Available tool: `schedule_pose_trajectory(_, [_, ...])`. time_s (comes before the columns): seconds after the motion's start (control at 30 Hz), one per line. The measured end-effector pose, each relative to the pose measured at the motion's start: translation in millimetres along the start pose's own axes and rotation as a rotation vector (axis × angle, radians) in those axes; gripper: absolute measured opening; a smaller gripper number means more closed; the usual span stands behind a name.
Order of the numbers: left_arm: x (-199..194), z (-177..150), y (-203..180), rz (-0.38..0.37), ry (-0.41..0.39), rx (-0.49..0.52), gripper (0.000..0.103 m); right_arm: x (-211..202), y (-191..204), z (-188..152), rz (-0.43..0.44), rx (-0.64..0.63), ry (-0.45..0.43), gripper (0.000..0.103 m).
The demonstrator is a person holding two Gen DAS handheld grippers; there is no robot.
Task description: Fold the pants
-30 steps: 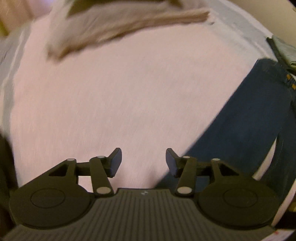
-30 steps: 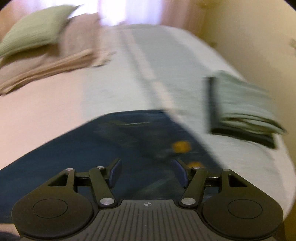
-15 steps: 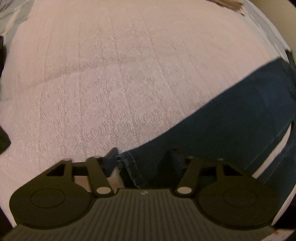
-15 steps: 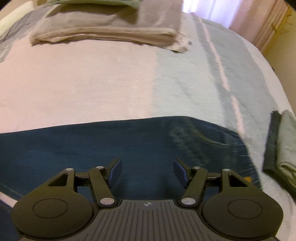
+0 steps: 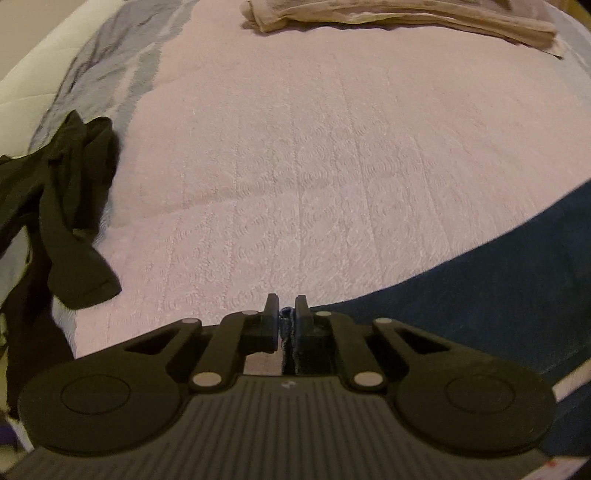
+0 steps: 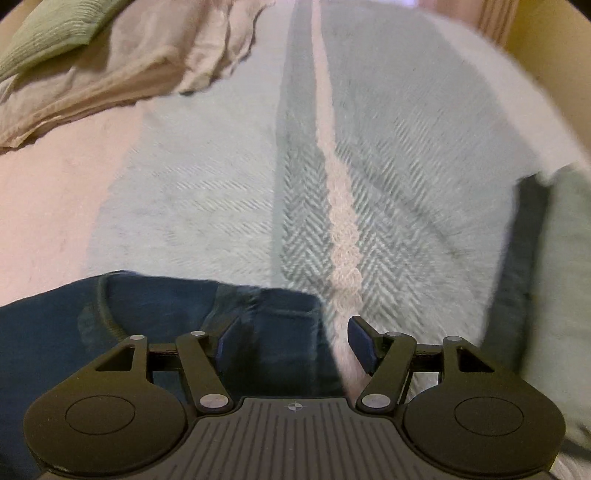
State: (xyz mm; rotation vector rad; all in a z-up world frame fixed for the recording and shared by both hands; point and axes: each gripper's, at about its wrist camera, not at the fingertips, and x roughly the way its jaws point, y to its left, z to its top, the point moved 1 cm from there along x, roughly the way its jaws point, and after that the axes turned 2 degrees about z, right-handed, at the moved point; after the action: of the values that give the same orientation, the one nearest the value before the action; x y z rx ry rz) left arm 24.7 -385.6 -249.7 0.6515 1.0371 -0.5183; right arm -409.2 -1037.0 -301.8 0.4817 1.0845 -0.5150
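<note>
1. Left gripper point(image 5: 285, 314): now pressed together on the hem end of the jeans point(image 5: 480, 295), a strip of dark denim being pinched between the pads. Half a second ago the fingers were spread with the hem lying between them. The grasp is judged complete on this side.

2. Right gripper point(image 6: 293, 339): spread wide, nothing held. It has been brought lower and further along to the waistband corner of the jeans point(image 6: 184, 317); one pad is over denim, the other over the bedspread stripe. A closing here is judged to be the step outstanding before a fold can be lifted.

3. Jeans: laid flat across the near part of the bed point(image 5: 332, 147), running from the left gripper's pinch towards the right.

4. Black garment point(image 5: 62, 192): crumpled at the bed's left edge, well apart from the jeans; not in the way.

5. Beige folded bedding point(image 5: 406, 18): at the far end, with a green pillow point(image 6: 48, 33) on it; clear of the fold area.

6. Folded green-and-dark clothes point(image 6: 546, 288): near the waistband on the right; judged the nearest obstruction should the waist be swung outward.
</note>
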Motion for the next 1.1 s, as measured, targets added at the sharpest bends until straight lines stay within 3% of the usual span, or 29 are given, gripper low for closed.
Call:
schedule_pose_trajectory(0.17, [2, 8, -24, 0.055, 0.028, 0.006, 0.005, 33, -44, -9, 0.195, 0.174, 0.068, 0.059])
schedule_pose_trajectory(0.2, [-1, 9, -26, 0.062, 0.028, 0.010, 0.005, 31, -48, -12, 0.226, 0.216, 0.071, 0.040])
schedule_pose_trajectory(0.23, [-1, 11, -27, 0.064, 0.027, 0.005, 0.005, 26, -50, -14, 0.259, 0.246, 0.084, 0.038])
schedule_pose_trajectory(0.33, [-11, 21, -25, 0.066, 0.014, -0.013, 0.005, -2, -46, -18, 0.247, 0.222, 0.054, 0.007])
schedule_pose_trajectory(0.43, [-25, 36, -18, 0.056, -0.021, -0.059, 0.005, -53, -50, -5, 0.270, 0.239, -0.089, 0.001])
schedule_pose_trajectory(0.57, [-39, 70, -11, 0.047, -0.108, -0.072, 0.005, -96, -45, 11, 0.219, 0.162, -0.185, 0.000])
schedule_pose_trajectory(0.7, [-32, 99, -11, 0.018, -0.178, -0.062, 0.006, -93, -60, 0, 0.080, 0.238, -0.266, 0.000])
schedule_pose_trajectory(0.8, [-5, 110, -21, -0.003, -0.172, -0.049, 0.005, -67, -64, -21, -0.021, 0.320, -0.224, 0.002])
schedule_pose_trajectory(0.87, [19, 114, -23, -0.014, -0.147, -0.091, 0.006, -57, -62, -28, -0.108, 0.342, -0.212, 0.002])
schedule_pose_trajectory(0.93, [38, 116, -22, -0.014, -0.126, -0.124, 0.010, -56, -66, -31, -0.174, 0.391, -0.211, 0.012])
schedule_pose_trajectory(1.0, [42, 117, -23, -0.002, -0.144, -0.118, 0.013, -65, -61, -33, -0.208, 0.382, -0.220, 0.037])
schedule_pose_trajectory(1.1, [31, 114, -15, 0.017, -0.171, -0.142, 0.020, -89, -46, -37, -0.212, 0.303, -0.237, 0.043])
